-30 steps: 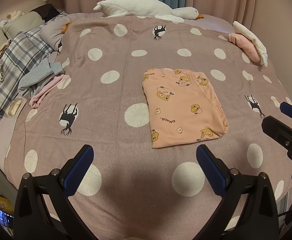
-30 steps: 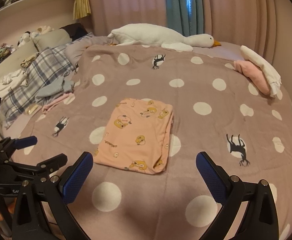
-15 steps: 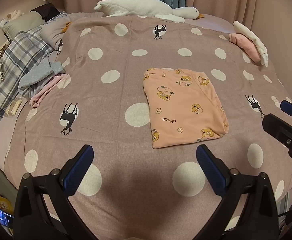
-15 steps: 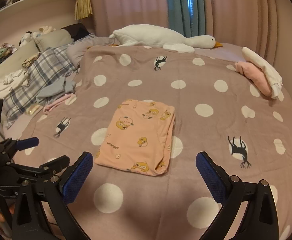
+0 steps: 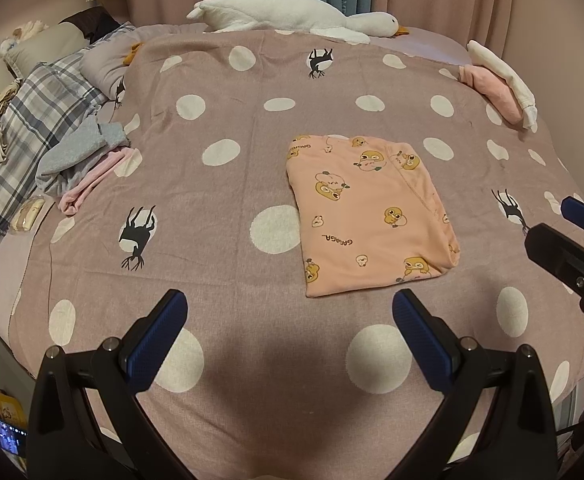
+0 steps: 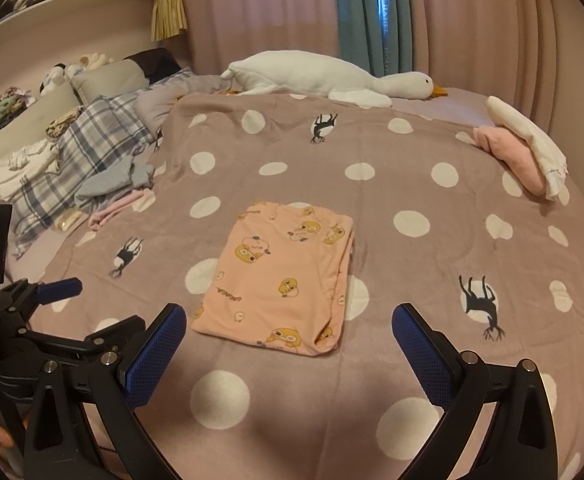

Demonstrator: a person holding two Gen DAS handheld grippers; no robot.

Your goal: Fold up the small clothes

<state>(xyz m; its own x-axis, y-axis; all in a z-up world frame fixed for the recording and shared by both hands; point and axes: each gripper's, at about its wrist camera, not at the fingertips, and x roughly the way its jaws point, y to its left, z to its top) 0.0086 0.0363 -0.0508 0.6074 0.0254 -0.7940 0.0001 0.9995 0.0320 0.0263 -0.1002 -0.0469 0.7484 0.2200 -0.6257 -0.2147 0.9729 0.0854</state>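
Note:
A pink garment with yellow duck prints (image 5: 366, 212) lies folded into a rectangle on the polka-dot blanket (image 5: 232, 184); it also shows in the right wrist view (image 6: 280, 276). My left gripper (image 5: 290, 336) is open and empty, held above the blanket just short of the garment's near edge. My right gripper (image 6: 290, 340) is open and empty, hovering near the garment's near edge. The right gripper's fingers (image 5: 572, 256) show at the right edge of the left wrist view. The left gripper's fingers (image 6: 58, 286) show at the left of the right wrist view.
A pile of grey and pink clothes (image 5: 80, 160) lies at the blanket's left edge beside a plaid blanket (image 5: 32, 120). Folded pink and white clothes (image 5: 500, 84) sit at the far right. A white plush goose (image 5: 292, 14) lies along the far edge by the curtains.
Both grippers have drifted slightly back from the garment. The folded garment has not moved.

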